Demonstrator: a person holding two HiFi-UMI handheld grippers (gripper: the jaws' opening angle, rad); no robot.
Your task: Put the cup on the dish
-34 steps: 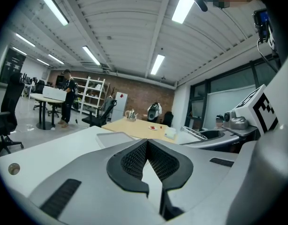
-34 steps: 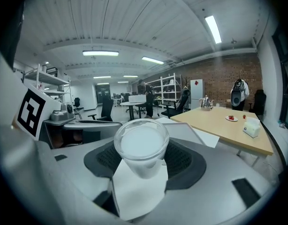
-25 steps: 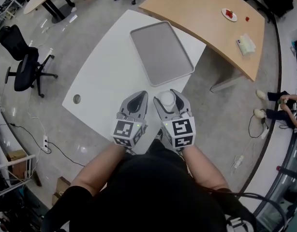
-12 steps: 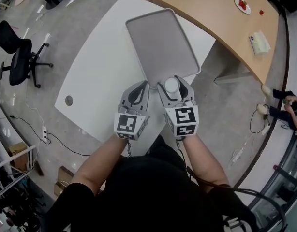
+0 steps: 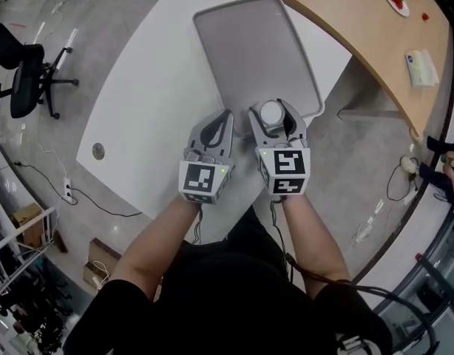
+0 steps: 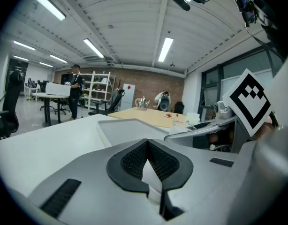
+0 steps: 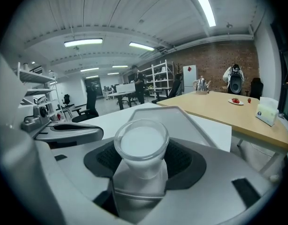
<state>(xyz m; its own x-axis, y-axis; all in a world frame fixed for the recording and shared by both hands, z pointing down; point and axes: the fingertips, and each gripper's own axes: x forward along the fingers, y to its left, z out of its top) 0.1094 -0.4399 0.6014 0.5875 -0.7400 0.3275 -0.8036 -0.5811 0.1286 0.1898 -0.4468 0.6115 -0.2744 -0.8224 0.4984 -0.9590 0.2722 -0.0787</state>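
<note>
A white cup [image 5: 272, 115] stands upright in my right gripper [image 5: 272, 108], which is shut on it. In the head view the cup hovers over the near edge of the grey dish, a flat tray [image 5: 249, 43], on the white table [image 5: 153, 95]. The right gripper view shows the cup [image 7: 141, 146] between the dark pads, with the tray [image 7: 181, 118] just beyond. Close on the right gripper's left, my left gripper [image 5: 224, 118] is shut and holds nothing. Its pads meet at the tip in the left gripper view [image 6: 147, 144], short of the tray [image 6: 120, 128].
A curved wooden table [image 5: 360, 21] lies beyond the white one, with a small plate [image 5: 395, 0] and a tissue pack [image 5: 423, 69] on it. An office chair [image 5: 24, 72] stands at the far left. The white table has a cable hole [image 5: 98, 151].
Both grippers have moved forward together toward the tray. The cup, once over bare table short of the tray, now sits over its near edge.
</note>
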